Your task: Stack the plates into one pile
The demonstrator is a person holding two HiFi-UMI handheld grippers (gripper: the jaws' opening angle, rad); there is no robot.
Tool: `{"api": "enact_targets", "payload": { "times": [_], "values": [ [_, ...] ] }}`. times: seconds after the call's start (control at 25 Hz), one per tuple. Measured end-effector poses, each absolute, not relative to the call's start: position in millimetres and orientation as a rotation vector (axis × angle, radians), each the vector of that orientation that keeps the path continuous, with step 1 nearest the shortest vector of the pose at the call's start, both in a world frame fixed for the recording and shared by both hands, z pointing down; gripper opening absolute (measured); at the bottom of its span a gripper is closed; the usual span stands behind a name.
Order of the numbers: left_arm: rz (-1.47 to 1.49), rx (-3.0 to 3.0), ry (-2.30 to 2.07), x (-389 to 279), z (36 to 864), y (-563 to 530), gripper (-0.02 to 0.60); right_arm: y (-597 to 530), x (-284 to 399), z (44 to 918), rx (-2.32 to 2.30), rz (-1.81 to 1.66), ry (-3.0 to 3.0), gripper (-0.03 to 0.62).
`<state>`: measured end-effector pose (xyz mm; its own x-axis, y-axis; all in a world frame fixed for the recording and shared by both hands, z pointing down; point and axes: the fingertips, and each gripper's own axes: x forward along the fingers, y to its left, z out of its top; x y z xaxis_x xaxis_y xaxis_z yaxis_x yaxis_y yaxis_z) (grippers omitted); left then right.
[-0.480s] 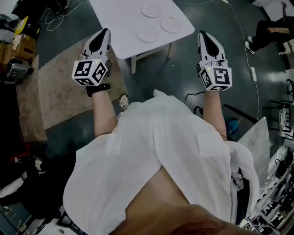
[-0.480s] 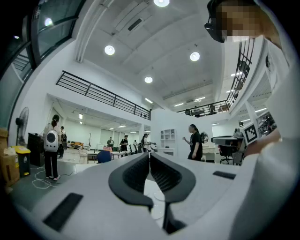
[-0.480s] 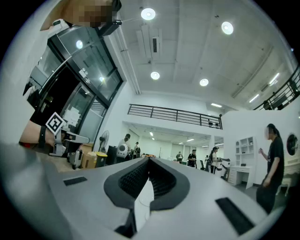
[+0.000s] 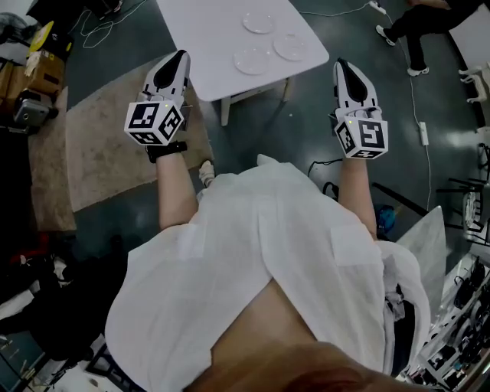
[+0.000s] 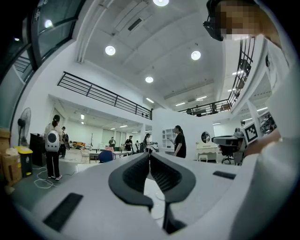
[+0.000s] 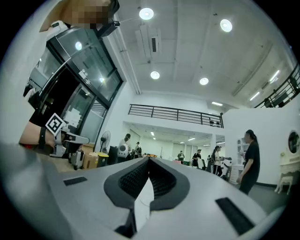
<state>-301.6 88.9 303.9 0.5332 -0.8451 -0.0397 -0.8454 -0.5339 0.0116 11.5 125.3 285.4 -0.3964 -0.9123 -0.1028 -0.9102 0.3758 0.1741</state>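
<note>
A person's white shirt fills the near part of the head view, and two bare forearms reach from it toward the surface, a white one on a dark floor. The left gripper is held level with its tip just beside the surface's left edge; its fingers meet at the tips, with nothing between them. The right gripper hangs off the surface's near right corner, apart from it and over the floor; its fingers are also closed tip to tip and empty. A tan rug lies on the floor to the left of the surface, reaching under its near corner. Three pale plates lie on the surface, unstacked and apart from one another: the nearest plate close to the surface's near edge, the right plate beside its right edge, and the far plate toward its far end. Beyond the surface's far right corner, a bystander's dark legs show
</note>
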Motion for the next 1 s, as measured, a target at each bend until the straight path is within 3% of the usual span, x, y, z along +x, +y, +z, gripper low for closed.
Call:
{"api": "enact_targets", "payload": {
  "times": [1.0],
  "values": [
    [-0.051,-2.813,1.444,-256,328,94,0.015,135,40,311,1.746,-0.191,-2.644,0.028]
  ]
}}
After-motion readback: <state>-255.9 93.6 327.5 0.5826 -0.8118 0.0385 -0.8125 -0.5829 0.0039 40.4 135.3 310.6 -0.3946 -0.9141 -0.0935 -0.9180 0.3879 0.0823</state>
